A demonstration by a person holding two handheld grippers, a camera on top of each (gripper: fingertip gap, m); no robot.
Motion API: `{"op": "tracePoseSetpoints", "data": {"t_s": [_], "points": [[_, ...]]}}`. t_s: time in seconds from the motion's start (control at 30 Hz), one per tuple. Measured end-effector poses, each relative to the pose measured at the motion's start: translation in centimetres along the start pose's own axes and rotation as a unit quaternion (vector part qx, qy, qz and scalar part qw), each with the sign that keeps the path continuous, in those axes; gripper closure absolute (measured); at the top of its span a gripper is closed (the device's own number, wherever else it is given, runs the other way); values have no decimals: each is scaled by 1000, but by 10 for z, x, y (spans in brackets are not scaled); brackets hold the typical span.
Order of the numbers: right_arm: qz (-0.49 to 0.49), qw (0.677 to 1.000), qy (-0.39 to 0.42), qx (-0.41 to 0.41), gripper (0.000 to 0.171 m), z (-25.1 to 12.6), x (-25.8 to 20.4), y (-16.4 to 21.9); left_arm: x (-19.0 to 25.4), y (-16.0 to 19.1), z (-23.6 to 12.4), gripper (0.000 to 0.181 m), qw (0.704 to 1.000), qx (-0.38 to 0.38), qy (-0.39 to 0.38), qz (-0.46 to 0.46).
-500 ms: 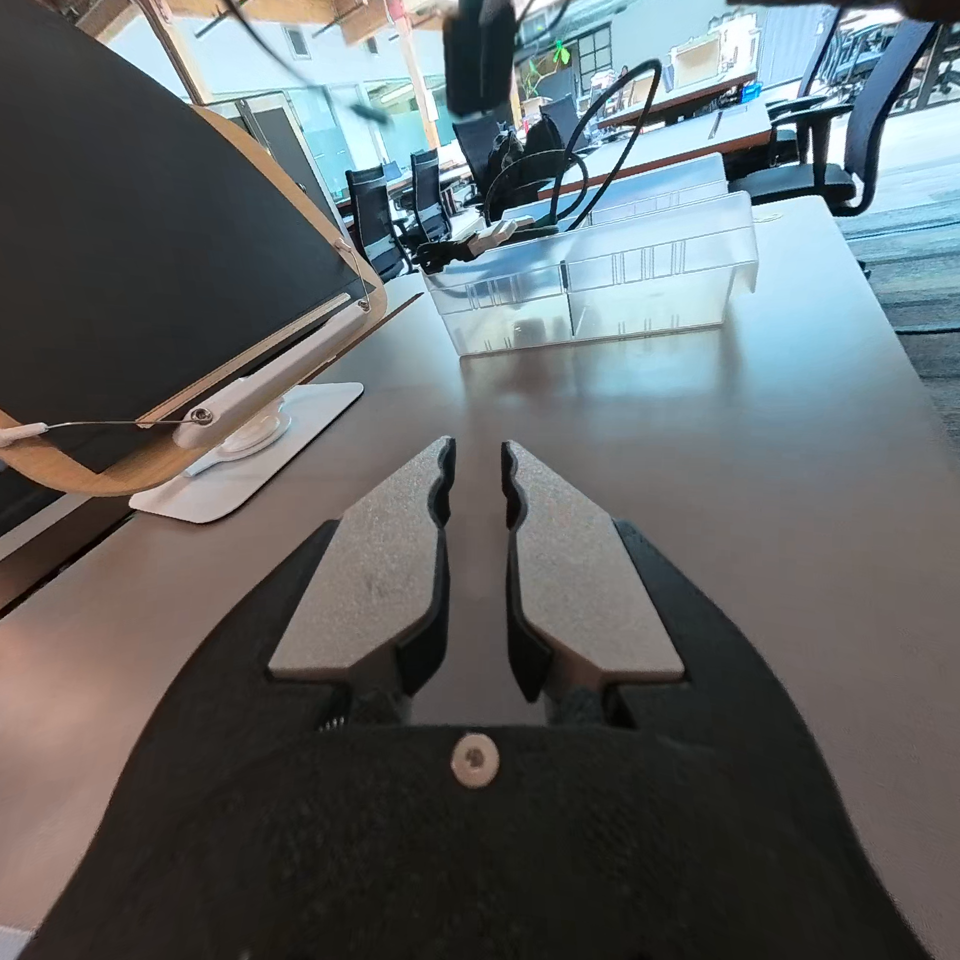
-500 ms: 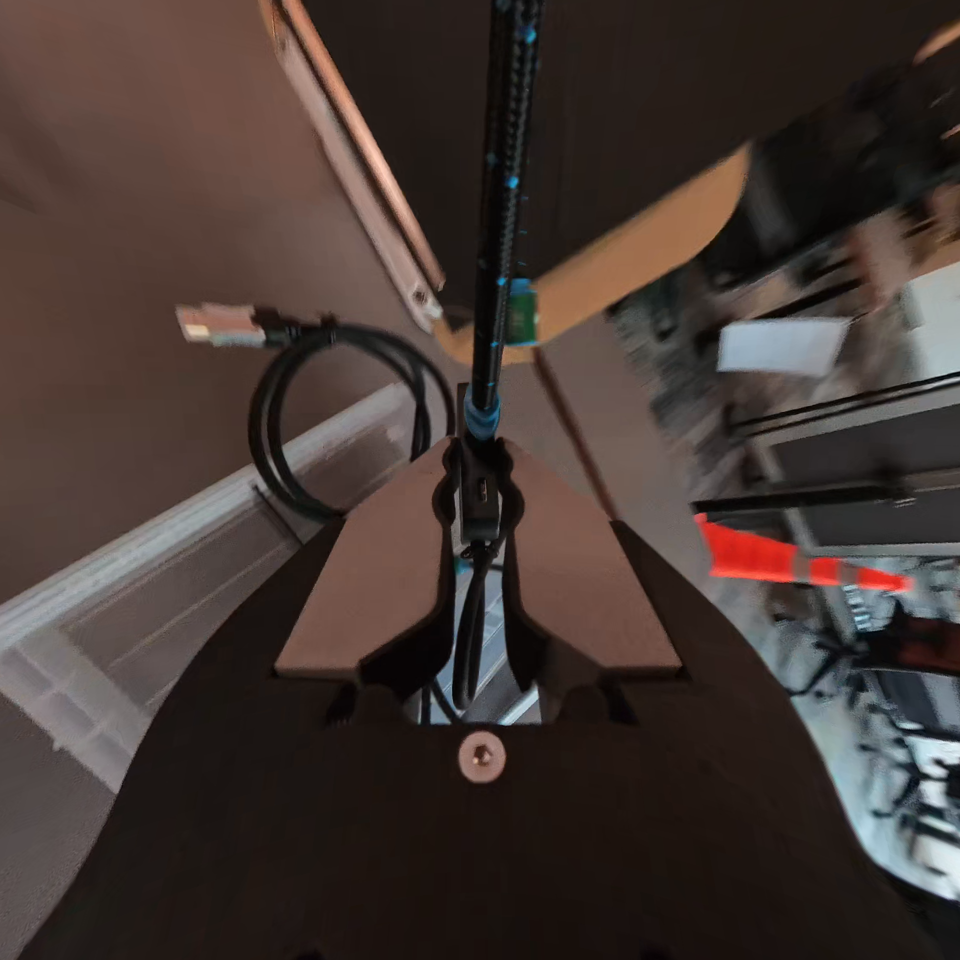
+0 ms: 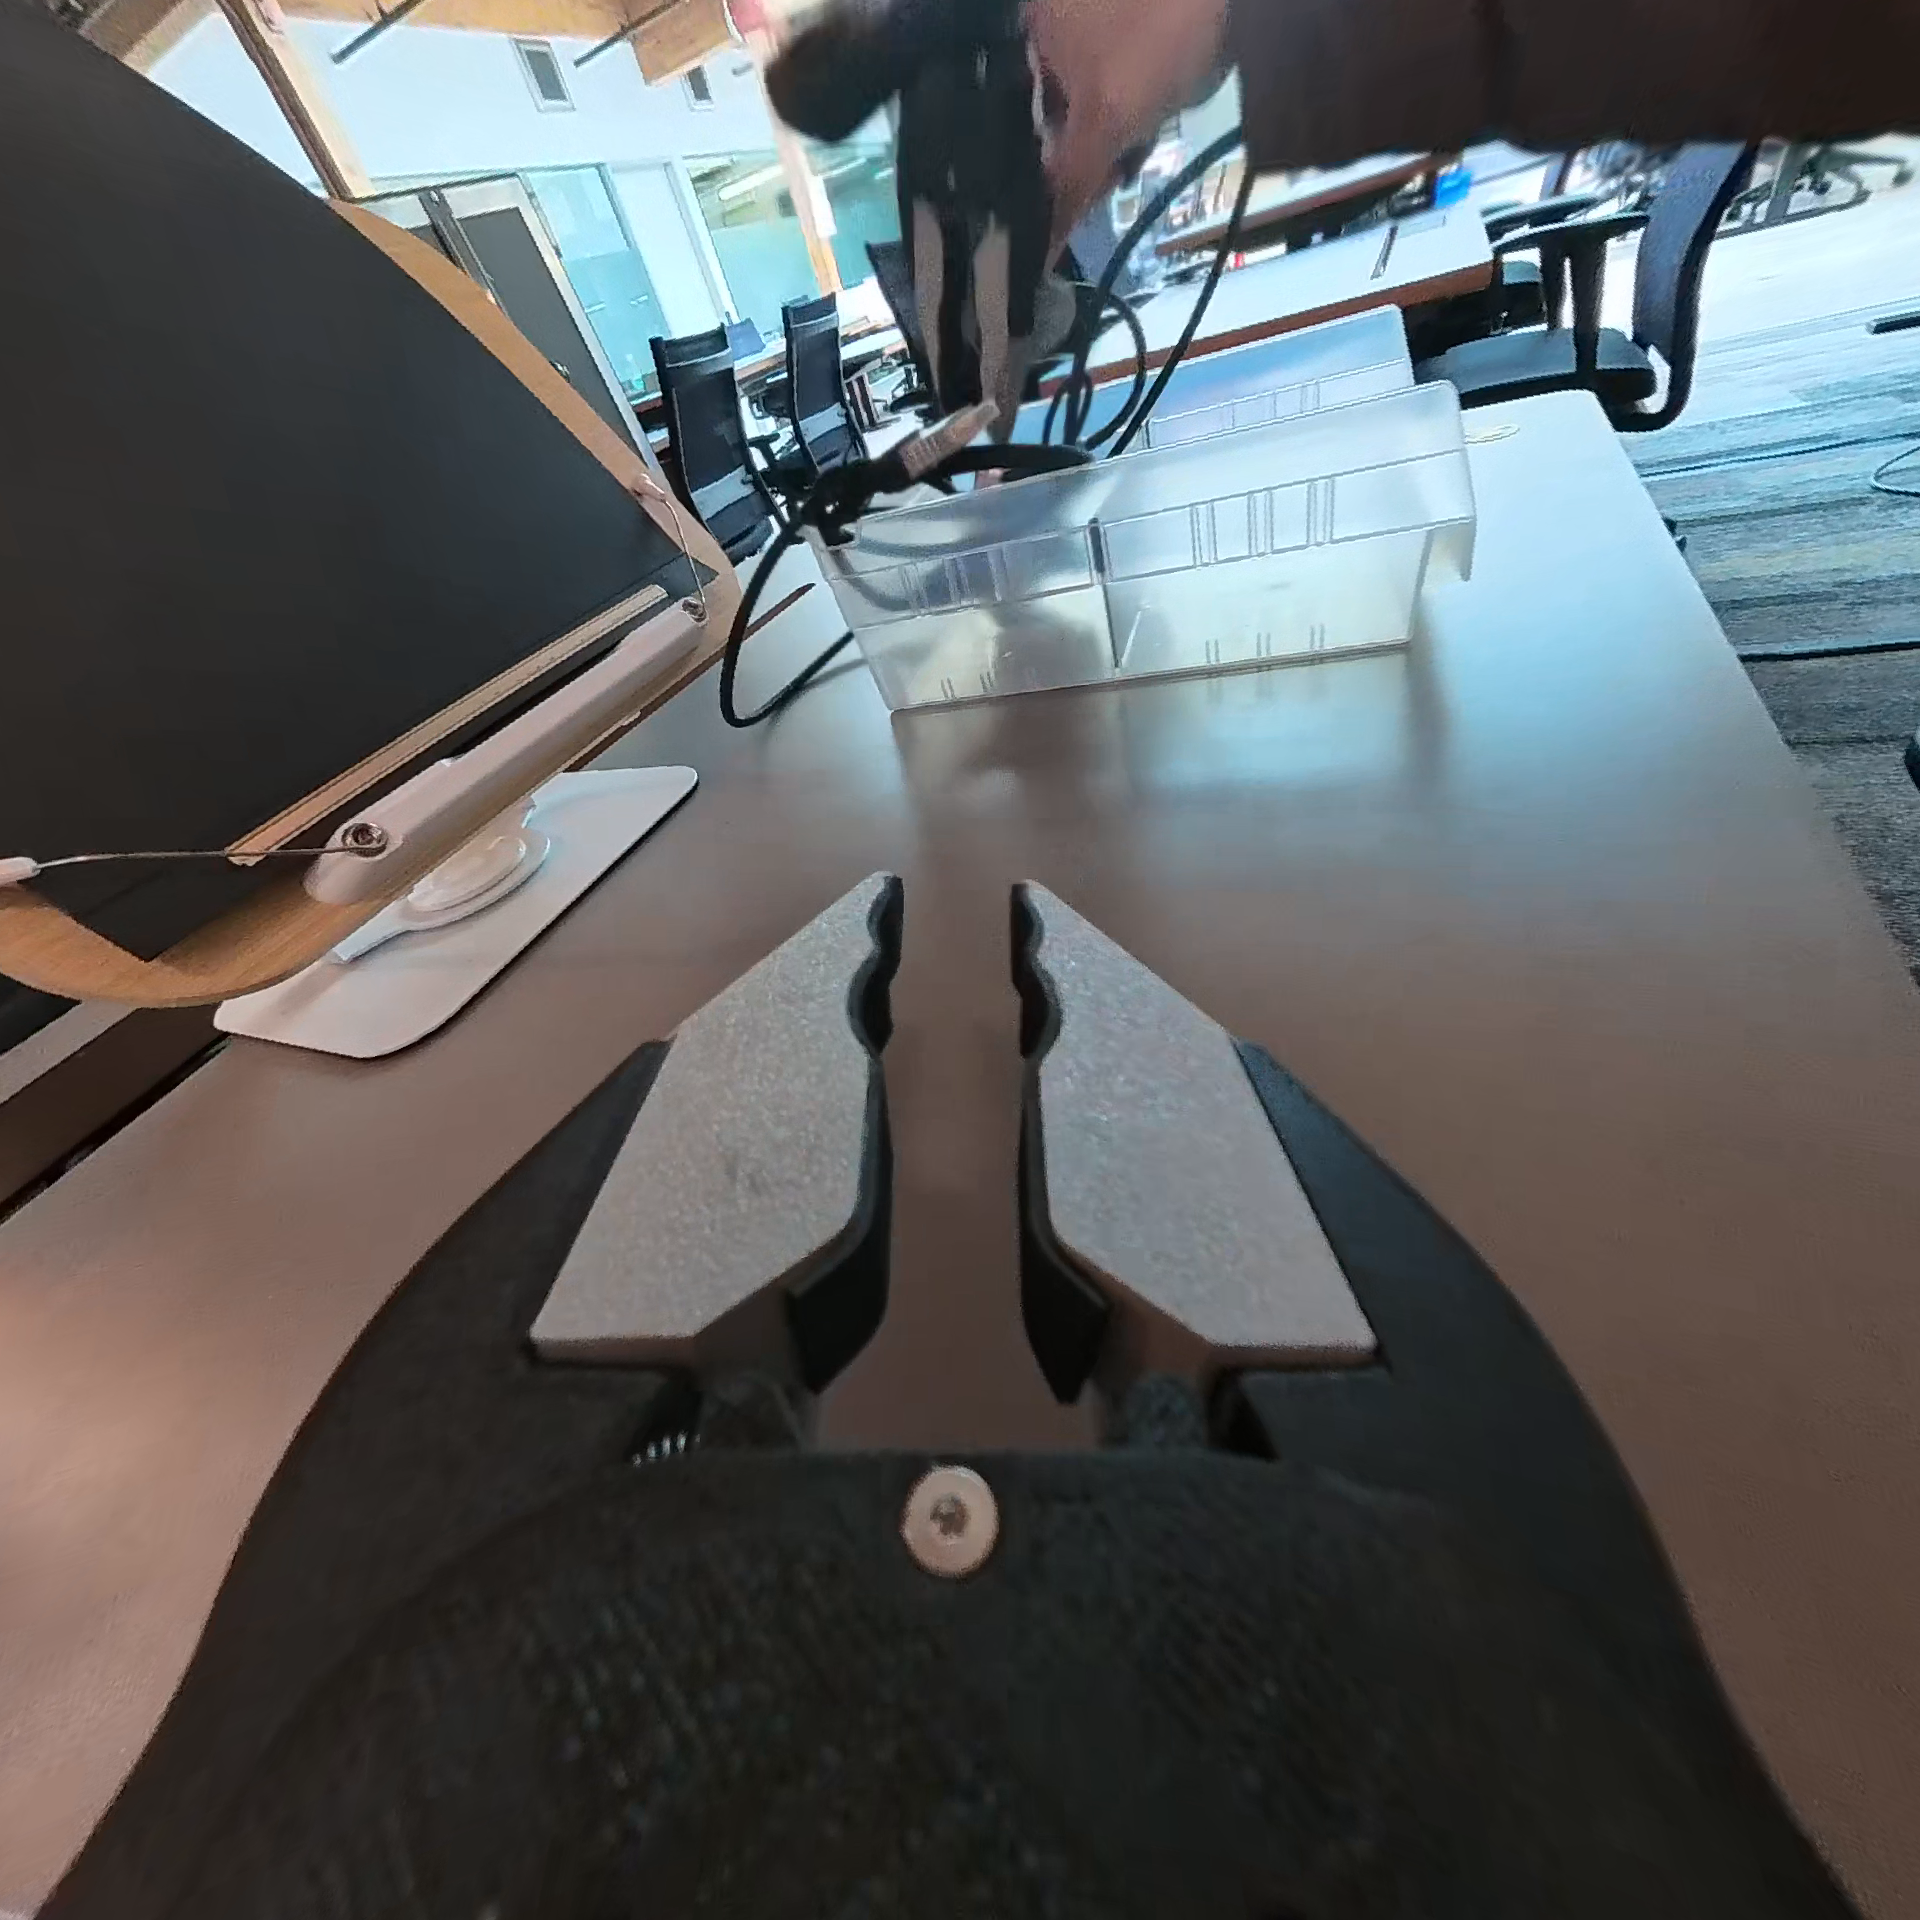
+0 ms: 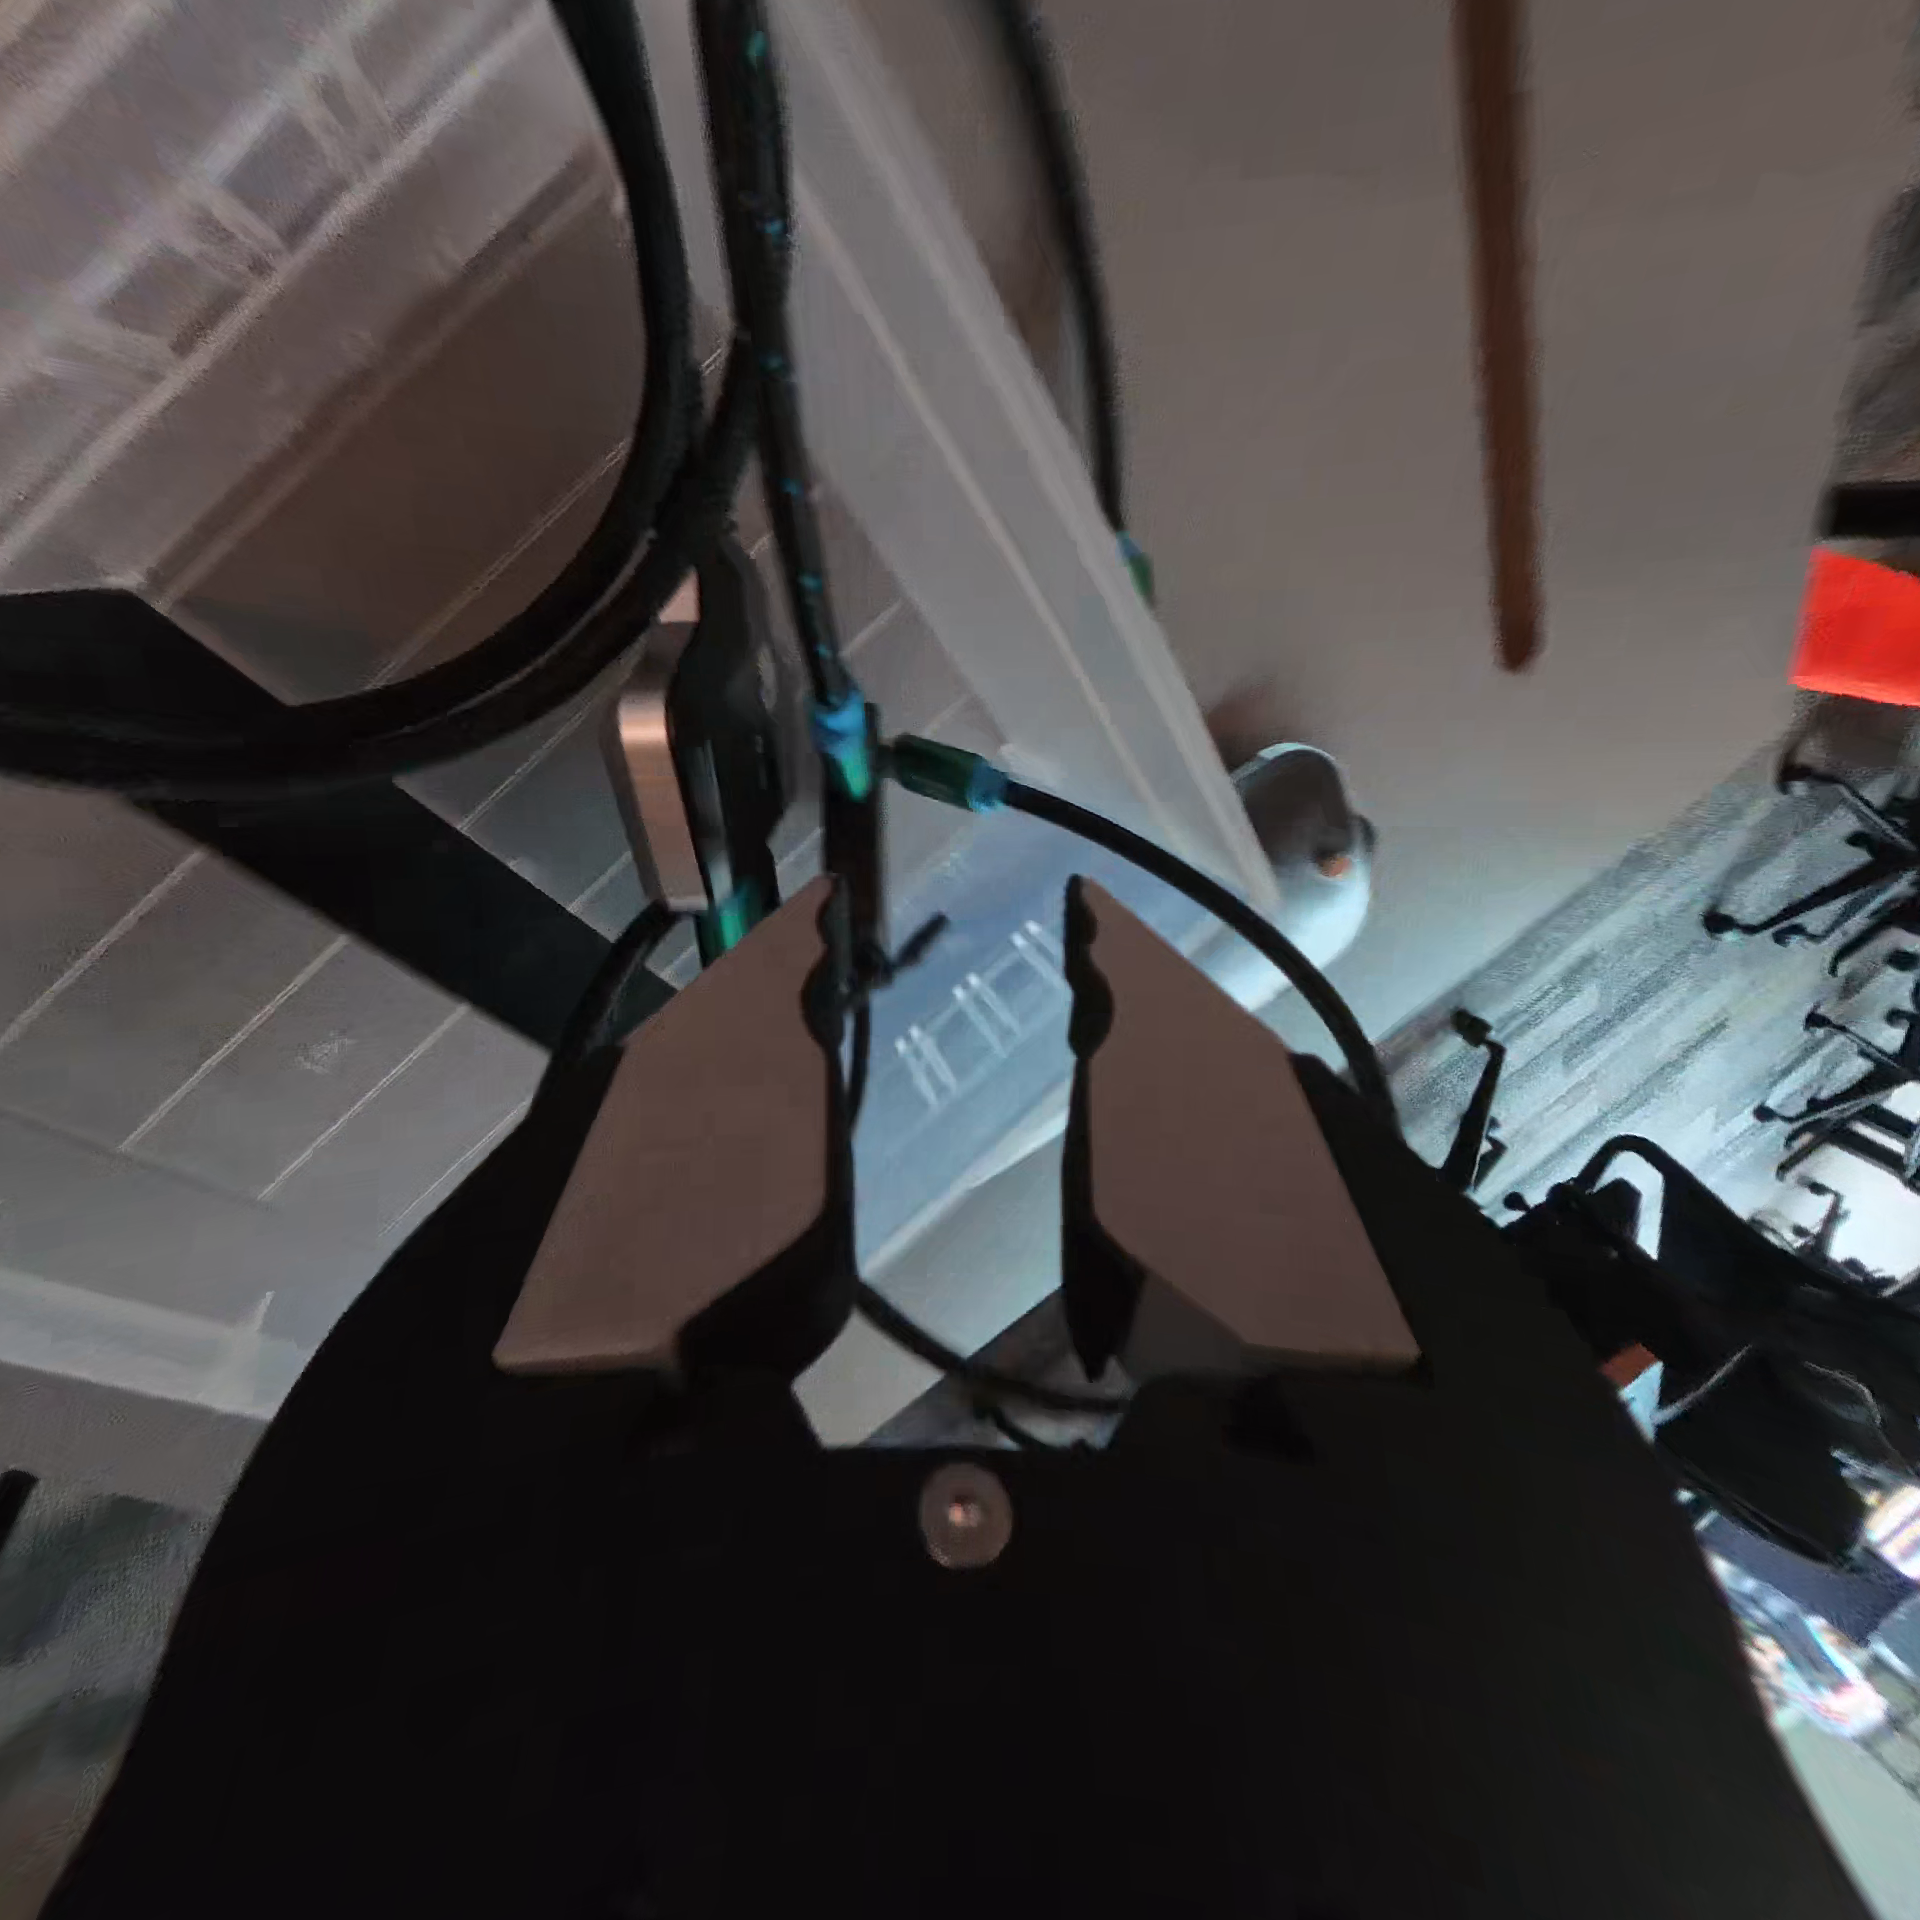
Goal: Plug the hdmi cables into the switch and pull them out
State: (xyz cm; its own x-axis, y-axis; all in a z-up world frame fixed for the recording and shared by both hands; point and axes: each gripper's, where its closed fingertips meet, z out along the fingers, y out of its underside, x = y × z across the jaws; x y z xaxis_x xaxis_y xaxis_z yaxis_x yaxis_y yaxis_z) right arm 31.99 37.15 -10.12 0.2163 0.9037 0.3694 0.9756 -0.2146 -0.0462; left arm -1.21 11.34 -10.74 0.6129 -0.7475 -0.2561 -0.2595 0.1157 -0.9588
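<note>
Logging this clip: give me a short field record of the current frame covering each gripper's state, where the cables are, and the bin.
left gripper: open, empty, low over the brown table
right gripper: open, above the clear bin; a black-and-blue braided cable lies against its left finger, not clamped
other cables: a thicker black cable loops in the bin; one black cable trails over the bin's edge onto the table
switch: a grey box with plugs, partly hidden
motion blur: strong in right wrist view

daylit, fisheye edges, right view apparently motion-blurred
</note>
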Motion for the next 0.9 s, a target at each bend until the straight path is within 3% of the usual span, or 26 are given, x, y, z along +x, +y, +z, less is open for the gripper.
{"op": "tracePoseSetpoints", "data": {"t_s": [0.07, 0.13, 0.23, 0.33, 0.5, 0.6, 0.7, 0.73, 0.8, 0.87, 0.9], "points": [[39, 997, 38, 48, 117, -38, 14, 5, 1, 2, 1, 159, 1000, -7, -2, 4], [97, 986, 69, 116, 112, -80, 17, 9, 0, 4, 1, 154, 1000, -17, -15, 11], [156, 954, 36, 254, 92, -135, -28, 5, 0, 5, 0, 143, 997, -41, -68, 12], [176, 922, 17, 344, 81, -162, -95, 7, 16, -4, -16, 138, 992, -78, -102, -12], [190, 883, -28, 428, 77, -142, -205, -8, 17, -42, -110, 125, 958, -163, -234, 3], [230, 888, -5, 399, 73, -99, -227, -19, 9, -45, -187, 119, 925, -203, -320, -15], [261, 896, 12, 360, 69, -62, -228, -30, -3, -16, -256, 112, 874, -257, -410, -34], [270, 899, 8, 346, 70, -51, -228, -33, -5, 0, -271, 110, 858, -280, -428, -42], [275, 911, 1, 306, 109, -33, -228, -28, -8, 34, -285, 105, 839, -314, -440, -61], [277, 920, 22, 277, 149, -25, -223, -13, -13, 56, -289, 126, 832, -319, -451, -53], [277, 922, 33, 269, 154, -25, -223, -4, -13, 64, -285, 127, 837, -314, -444, -51]]}}
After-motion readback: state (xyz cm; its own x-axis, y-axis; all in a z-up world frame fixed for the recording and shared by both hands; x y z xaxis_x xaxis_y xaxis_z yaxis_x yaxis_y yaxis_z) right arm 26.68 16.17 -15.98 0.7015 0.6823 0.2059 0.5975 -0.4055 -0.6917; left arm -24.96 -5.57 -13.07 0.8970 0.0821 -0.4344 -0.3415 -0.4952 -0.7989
